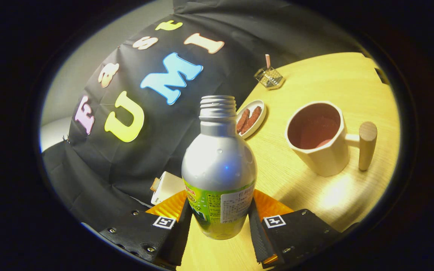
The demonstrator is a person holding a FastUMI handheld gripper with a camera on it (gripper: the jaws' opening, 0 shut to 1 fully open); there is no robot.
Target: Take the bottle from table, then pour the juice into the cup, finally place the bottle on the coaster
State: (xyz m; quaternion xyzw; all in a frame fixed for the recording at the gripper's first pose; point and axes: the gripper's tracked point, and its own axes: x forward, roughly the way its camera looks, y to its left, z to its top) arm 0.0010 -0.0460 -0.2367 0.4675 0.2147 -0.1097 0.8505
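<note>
Gripper (pixel 219 226) fingers clamp the uncapped silver aluminium bottle (pixel 219 169) low on its label, upright for carrying; cream mug with wooden handle (pixel 320 139) waits mid-bench, apparently filled.

Sausage plate (pixel 261 106), wire basket (pixel 269 78), carton (pixel 167 186)

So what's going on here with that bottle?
A person's hand-held tool is shut on a silver bottle, one finger on each side. The bottle is uncapped and upright. It seems to be lifted a little off the table, though that's hard to tell. Beyond it to the right stands a cup with reddish juice already in it. An orange coaster lies just behind the bottle, which suggests setting the bottle on it comes next.
</note>
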